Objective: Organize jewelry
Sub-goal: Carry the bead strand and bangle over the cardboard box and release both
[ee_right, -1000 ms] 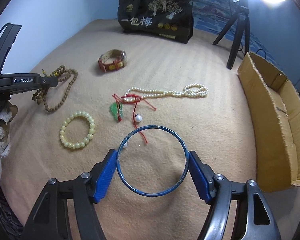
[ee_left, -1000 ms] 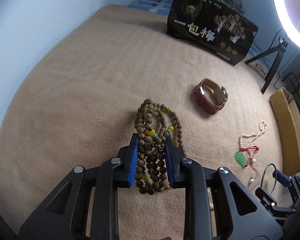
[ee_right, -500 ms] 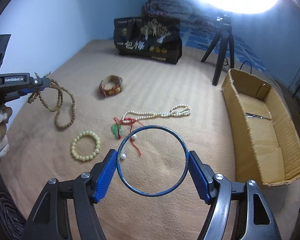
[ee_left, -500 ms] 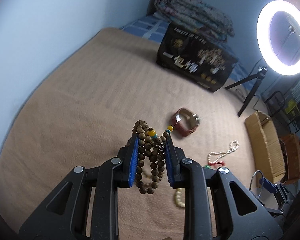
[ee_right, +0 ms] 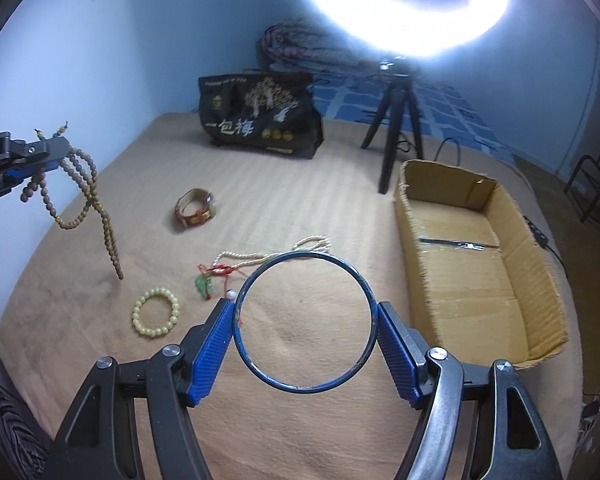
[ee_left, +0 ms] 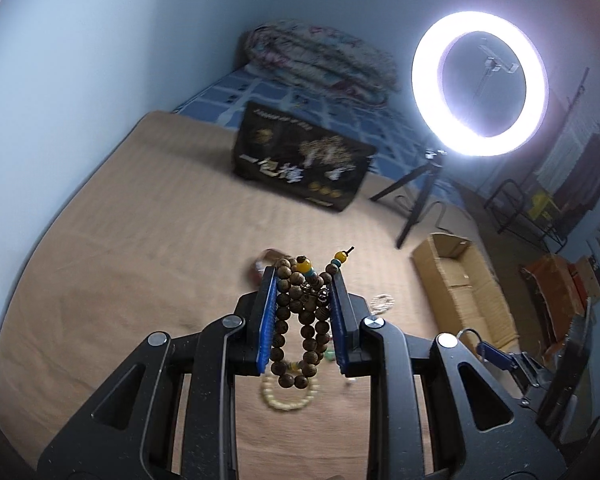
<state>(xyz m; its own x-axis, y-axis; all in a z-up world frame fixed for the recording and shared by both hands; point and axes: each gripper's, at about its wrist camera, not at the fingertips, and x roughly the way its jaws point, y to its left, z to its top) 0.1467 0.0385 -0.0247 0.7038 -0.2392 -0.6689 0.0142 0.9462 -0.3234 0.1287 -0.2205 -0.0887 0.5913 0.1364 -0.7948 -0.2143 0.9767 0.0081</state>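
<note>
Jewelry, sorting in progress: we are gripping two pieces aloft and none is lying in the cardboard box (ee_right: 476, 264) as yet. Our left gripper (ee_left: 305, 312) is pinching the wooden bead necklace (ee_left: 300, 320), its loops dangling clear of the tan blanket (ee_right: 300, 420). Our right gripper (ee_right: 305, 324) is clamping the blue bangle (ee_right: 305, 323) by its rim, near the box. We are leaving on the blanket: leather watch (ee_right: 195, 209), pearl strand (ee_right: 268, 254), green pendant (ee_right: 204, 286), pale bead bracelet (ee_right: 156, 311).
</note>
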